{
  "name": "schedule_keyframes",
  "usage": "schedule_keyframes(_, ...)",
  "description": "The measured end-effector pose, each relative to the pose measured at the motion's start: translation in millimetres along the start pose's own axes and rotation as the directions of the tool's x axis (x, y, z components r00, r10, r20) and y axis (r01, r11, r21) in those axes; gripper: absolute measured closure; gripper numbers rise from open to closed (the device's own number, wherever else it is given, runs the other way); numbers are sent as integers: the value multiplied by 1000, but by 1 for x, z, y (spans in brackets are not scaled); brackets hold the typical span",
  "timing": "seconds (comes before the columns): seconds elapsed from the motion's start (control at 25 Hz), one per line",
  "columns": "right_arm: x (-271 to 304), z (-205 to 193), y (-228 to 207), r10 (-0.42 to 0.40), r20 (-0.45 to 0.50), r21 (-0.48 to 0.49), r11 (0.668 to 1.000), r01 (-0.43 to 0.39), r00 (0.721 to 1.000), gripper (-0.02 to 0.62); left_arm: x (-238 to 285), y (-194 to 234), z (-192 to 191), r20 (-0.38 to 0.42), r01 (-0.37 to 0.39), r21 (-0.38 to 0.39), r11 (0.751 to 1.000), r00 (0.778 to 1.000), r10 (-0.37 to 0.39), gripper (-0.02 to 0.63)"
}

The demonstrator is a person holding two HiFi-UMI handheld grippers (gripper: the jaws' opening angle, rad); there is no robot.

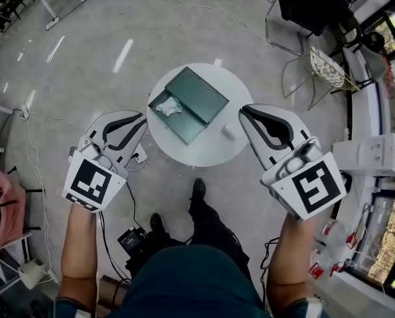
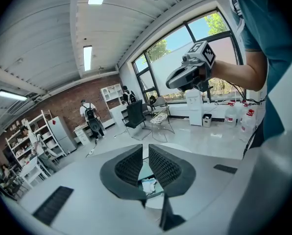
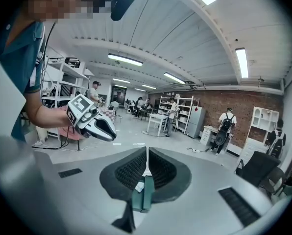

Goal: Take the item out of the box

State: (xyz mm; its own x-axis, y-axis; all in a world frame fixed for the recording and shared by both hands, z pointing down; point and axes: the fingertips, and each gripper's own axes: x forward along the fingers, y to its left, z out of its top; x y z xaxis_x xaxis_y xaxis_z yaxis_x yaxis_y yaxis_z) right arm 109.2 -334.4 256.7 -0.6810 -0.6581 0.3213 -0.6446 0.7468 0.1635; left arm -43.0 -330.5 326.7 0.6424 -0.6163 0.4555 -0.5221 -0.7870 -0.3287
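Saw the left gripper [image 1: 136, 123] with jaws pressed together and nothing between them. Read the same of the right gripper [image 1: 249, 116]: pads meeting, empty. Found both held above the round white table [image 1: 204, 152], touching nothing. Placed the open green box [image 1: 197, 101] ahead of and below both claws, between their lines of reach. Spotted the item [image 1: 168, 106], a crumpled white wad, inside the box at the end closest to the left claw, ahead of its tips, lower, and a little to their right. Noted a small white object [image 1: 228, 132] on the table just left of the right claw's tips and below them.

Judged the removal not yet begun. Expected trouble first from the shut jaws: lowered as they stood, likely to jab or flatten the wad rather than take it. Feared a shallow pinch on so soft a thing, letting it slip free on the lift. Feared also a light box dragged or tipped by a jaw snagging its wall, with nothing pinning it down. Thought the small object liable to be knocked off the table by the right claw on the way in.
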Motion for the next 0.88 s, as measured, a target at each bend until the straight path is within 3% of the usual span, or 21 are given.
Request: schedule_keyframes(0.88,11,-113,-29,-10,-113,111,994,22,993,555,130,-12,-113,-185,84,-78,993,978,-98,402)
